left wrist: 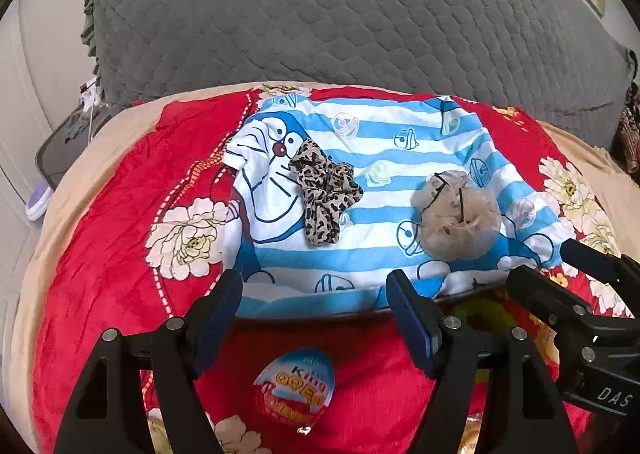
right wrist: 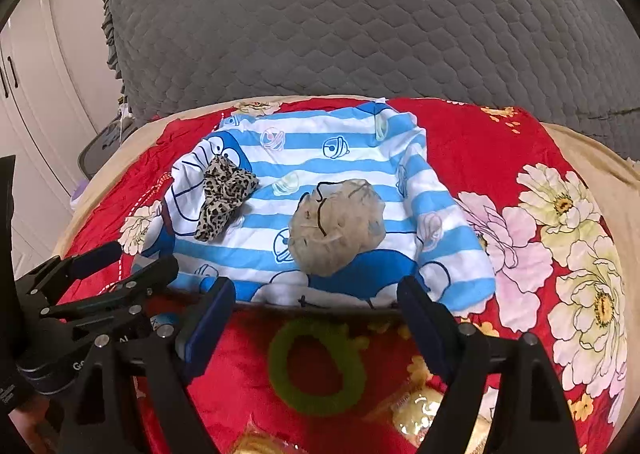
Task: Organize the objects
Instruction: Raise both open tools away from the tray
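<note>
Currently we hold both grippers, left gripper (left wrist: 314,302) and right gripper (right wrist: 316,304), jaws apart and empty, facing the blue-striped cartoon cloth (left wrist: 360,190), probably staging hair accessories.

The red floral blanket (left wrist: 100,254) looks like plush, velvety cloth with a soft sheen. On it, the blue-striped cartoon cloth (left wrist: 360,158) is smooth, matt cotton-like fabric. The leopard scrunchie (left wrist: 324,194) is thin, crinkled cloth; the beige scrunchie (right wrist: 338,228) is sheer and gauzy. The green ring (right wrist: 316,366) looks fuzzy. The egg-shaped packet (left wrist: 294,388) is glossy. The grey quilt (right wrist: 360,26) is matt, stitched. Both grippers, left (left wrist: 314,294) and right (right wrist: 316,298), are matt black plastic with metal rivets.
</note>
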`<state>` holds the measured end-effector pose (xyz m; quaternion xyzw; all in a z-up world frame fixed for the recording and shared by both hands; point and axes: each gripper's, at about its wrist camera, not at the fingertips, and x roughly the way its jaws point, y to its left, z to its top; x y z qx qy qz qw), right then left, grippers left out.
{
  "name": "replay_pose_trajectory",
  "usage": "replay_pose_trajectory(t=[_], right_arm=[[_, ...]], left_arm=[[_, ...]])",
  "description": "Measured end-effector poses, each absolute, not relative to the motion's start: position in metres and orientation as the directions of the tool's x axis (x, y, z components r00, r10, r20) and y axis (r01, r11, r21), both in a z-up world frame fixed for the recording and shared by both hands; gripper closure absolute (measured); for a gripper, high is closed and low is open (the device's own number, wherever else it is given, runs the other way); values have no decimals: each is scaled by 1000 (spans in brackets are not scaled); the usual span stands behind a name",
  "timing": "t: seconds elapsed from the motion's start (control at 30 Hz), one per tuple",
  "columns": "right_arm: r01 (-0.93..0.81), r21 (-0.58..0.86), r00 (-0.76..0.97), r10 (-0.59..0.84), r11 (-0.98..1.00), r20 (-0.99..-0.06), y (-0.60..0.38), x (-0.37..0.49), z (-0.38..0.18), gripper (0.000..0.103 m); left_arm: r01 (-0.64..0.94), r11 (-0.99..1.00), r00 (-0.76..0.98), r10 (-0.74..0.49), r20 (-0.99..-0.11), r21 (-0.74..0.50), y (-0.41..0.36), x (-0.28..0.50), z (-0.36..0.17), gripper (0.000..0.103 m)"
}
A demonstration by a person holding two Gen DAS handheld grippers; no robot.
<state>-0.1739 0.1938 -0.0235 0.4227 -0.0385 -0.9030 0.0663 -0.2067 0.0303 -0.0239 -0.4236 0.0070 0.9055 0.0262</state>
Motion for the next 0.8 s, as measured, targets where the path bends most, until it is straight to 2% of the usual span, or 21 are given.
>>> replay_pose_trajectory(t=[0.8], right_arm=[[77,145,-654,-160,-986,-740,194,-132,-10,16]], left_arm=[[-74,-997,-642,47,-765,0,20,-167,-5,21]])
